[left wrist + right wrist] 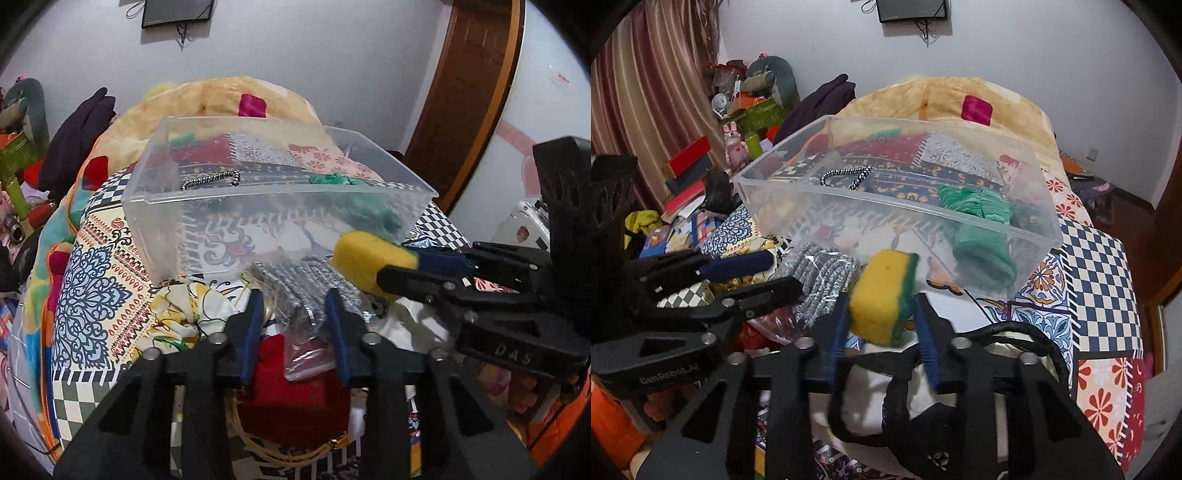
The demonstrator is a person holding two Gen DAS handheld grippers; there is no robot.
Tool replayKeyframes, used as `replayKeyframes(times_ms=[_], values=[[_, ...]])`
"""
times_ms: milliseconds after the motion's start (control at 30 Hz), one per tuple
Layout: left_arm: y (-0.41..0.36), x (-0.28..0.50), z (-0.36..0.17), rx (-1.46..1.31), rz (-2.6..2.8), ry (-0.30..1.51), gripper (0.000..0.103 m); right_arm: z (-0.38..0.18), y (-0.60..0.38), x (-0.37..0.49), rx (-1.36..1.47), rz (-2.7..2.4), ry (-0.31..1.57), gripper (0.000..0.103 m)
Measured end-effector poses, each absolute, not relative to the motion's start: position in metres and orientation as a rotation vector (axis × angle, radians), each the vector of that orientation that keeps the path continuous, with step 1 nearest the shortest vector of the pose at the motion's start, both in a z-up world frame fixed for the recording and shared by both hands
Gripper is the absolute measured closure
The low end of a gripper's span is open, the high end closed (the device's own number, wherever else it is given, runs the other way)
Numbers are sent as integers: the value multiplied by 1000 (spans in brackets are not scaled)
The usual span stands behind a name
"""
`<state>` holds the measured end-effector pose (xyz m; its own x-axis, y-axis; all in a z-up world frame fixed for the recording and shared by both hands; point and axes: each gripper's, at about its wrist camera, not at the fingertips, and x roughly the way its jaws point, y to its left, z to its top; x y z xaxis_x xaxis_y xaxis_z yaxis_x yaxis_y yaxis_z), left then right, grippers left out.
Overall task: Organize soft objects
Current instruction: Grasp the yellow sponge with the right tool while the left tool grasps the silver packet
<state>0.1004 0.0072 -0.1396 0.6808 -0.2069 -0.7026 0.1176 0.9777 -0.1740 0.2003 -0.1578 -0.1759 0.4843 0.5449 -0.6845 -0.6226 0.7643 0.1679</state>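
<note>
A clear plastic bin (pixel 155 206) (pixel 768 206) stands on the patterned bed. Inside lie a green knitted cloth (pixel 365 206) (pixel 982 229) and a black-and-white cord (pixel 210 181) (pixel 846 175). My right gripper (pixel 881 314) is shut on a yellow-and-green sponge (pixel 881 295) (pixel 369 258), just in front of the bin's near wall; it enters the left wrist view from the right (pixel 391 269). My left gripper (pixel 295 314) (pixel 775 273) is open and empty above a silver-grey bundle in a plastic bag (pixel 306 284) (pixel 823 277).
A floral cloth (pixel 184 310), red fabric (pixel 295 398) and a tan cord loop (pixel 280 454) lie under the left gripper. A white bag with black straps (pixel 960 387) lies under the right one. Clutter and boxes (pixel 690 173) stand left of the bed.
</note>
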Motion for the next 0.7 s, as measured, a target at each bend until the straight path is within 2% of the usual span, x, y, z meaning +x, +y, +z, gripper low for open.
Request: replayKeyframes(times_ms=[67, 167, 367, 700], values=[[6, 99, -139, -120, -194, 799, 87, -174, -159, 199, -103, 710, 783, 76], [5, 96, -138, -113, -192, 792, 95, -169, -162, 196, -93, 710, 759, 77], [6, 84, -129, -126, -178, 762, 102, -155, -168, 187, -66, 716, 706, 77], [16, 66, -90, -131, -182, 662, 103, -133, -173, 177, -36, 729, 634, 77]])
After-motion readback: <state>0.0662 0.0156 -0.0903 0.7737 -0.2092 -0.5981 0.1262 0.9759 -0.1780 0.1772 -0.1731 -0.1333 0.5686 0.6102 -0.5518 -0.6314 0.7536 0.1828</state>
